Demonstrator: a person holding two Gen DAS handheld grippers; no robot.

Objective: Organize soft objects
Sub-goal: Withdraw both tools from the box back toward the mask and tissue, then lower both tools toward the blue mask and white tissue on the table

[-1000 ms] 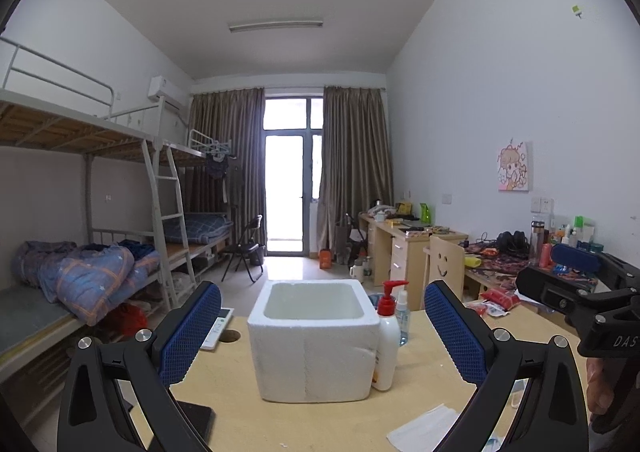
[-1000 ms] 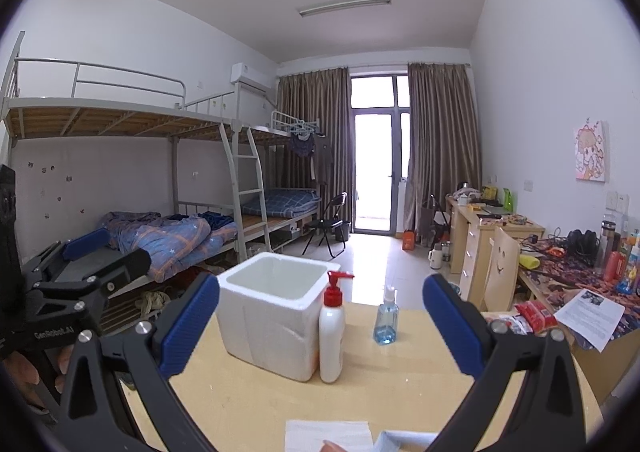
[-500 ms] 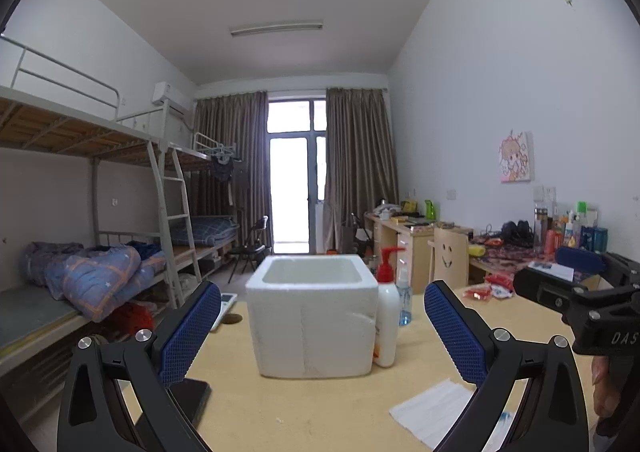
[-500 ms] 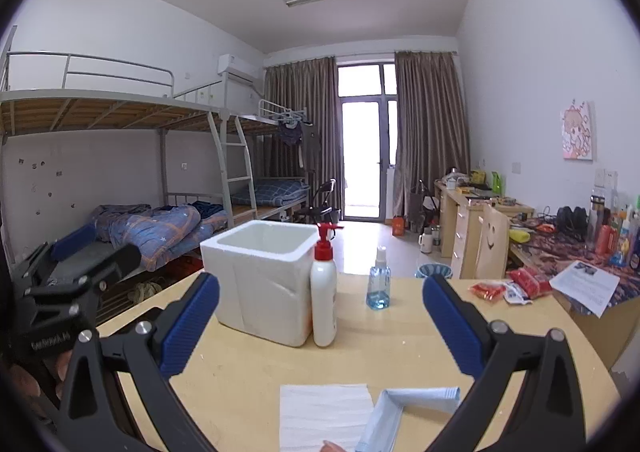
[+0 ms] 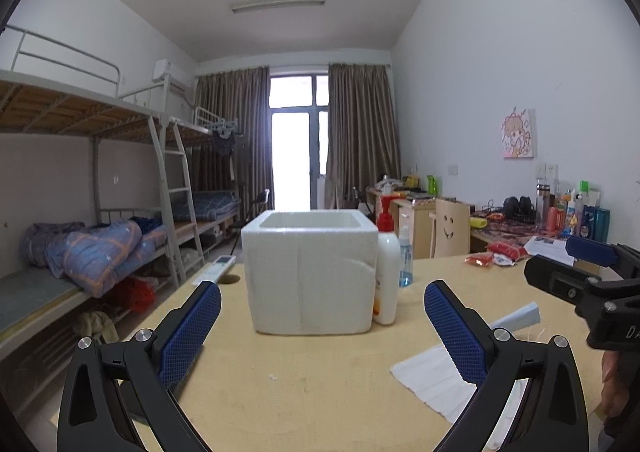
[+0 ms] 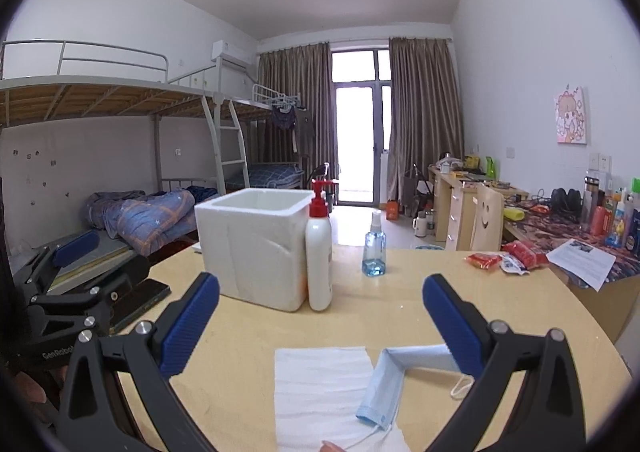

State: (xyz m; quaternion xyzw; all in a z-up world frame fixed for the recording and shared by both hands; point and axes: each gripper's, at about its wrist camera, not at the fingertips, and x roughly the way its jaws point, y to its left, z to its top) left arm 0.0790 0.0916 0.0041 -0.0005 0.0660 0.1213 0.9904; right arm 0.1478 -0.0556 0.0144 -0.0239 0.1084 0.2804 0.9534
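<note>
Both cameras have dipped toward the round wooden table (image 6: 400, 316). My right gripper (image 6: 320, 316) gapes empty above the pale blue face mask (image 6: 384, 392) on the white tissue (image 6: 320, 392); my left gripper (image 5: 322, 322), also spread, faces the white foam box (image 5: 312, 272).

"GenRobo" partly legible on left hand-held gripper (image 6: 76, 292), "DA" on right hand-held gripper (image 5: 592, 288)

The face mask (image 6: 380, 392) and tissue (image 6: 324, 400) run past the bottom edge.

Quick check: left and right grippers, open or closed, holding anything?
Left gripper: open, holding nothing.
Right gripper: open, holding nothing; mask and tissue lie on the table below it.
</note>
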